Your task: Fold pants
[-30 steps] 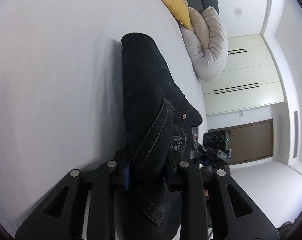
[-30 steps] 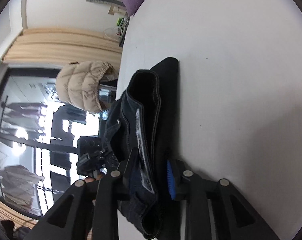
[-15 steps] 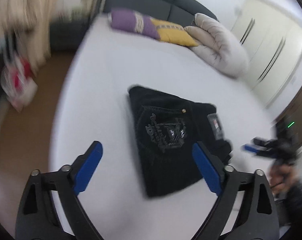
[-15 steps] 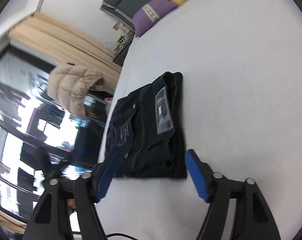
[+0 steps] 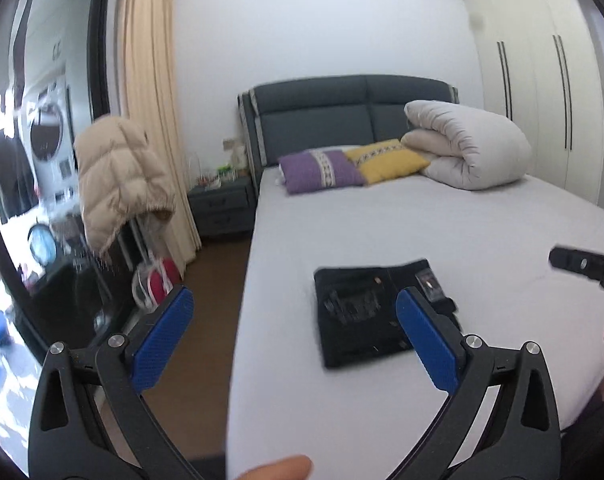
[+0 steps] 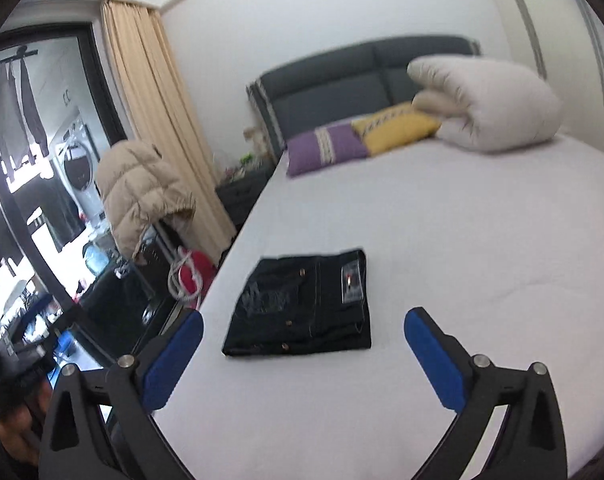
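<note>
The dark denim pants [image 5: 366, 312] lie folded into a flat rectangle on the white bed [image 5: 462, 220], near its left edge; they also show in the right wrist view [image 6: 302, 304]. My left gripper [image 5: 294, 320] is open and empty, raised well back from the pants, its right blue pad [image 5: 426, 340] overlapping them in view. My right gripper [image 6: 302, 344] is open and empty, also held back above the bed's near end. Part of the right gripper shows at the right edge of the left wrist view [image 5: 586, 266].
A purple pillow [image 5: 322, 170], a yellow pillow [image 5: 386, 160] and a rolled white duvet [image 5: 466, 148] sit by the dark headboard [image 5: 342, 116]. A beige puffer jacket [image 5: 118, 172] hangs left of the bed, with a nightstand [image 5: 222, 204], curtain and window beyond. Wardrobes [image 5: 542, 92] stand right.
Both grippers let go of the folded pants, opened wide and drew back and up. The pants now lie flat on the bed and the views take in the whole room.
</note>
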Action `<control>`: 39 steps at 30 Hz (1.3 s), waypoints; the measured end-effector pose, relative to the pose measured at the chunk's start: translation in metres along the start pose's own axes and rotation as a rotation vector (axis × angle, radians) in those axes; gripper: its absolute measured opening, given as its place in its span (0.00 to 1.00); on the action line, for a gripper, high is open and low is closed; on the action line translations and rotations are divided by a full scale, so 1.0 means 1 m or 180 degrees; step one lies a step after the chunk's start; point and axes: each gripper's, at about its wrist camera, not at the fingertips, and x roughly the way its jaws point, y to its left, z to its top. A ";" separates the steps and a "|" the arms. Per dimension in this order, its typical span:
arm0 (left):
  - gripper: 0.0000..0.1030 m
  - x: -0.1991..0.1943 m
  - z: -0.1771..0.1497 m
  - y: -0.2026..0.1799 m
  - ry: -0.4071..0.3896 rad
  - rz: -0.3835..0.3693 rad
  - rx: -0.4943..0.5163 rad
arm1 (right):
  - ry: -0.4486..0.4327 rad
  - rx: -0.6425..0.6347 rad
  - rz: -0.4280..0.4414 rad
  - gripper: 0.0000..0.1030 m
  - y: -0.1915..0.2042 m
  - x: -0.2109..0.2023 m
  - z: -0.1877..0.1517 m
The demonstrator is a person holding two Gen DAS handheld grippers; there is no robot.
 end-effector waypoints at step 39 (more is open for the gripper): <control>1.00 0.067 -0.025 -0.006 0.0925 -0.0098 -0.0399 | 0.0215 -0.0565 -0.0456 1.00 0.080 -0.025 -0.020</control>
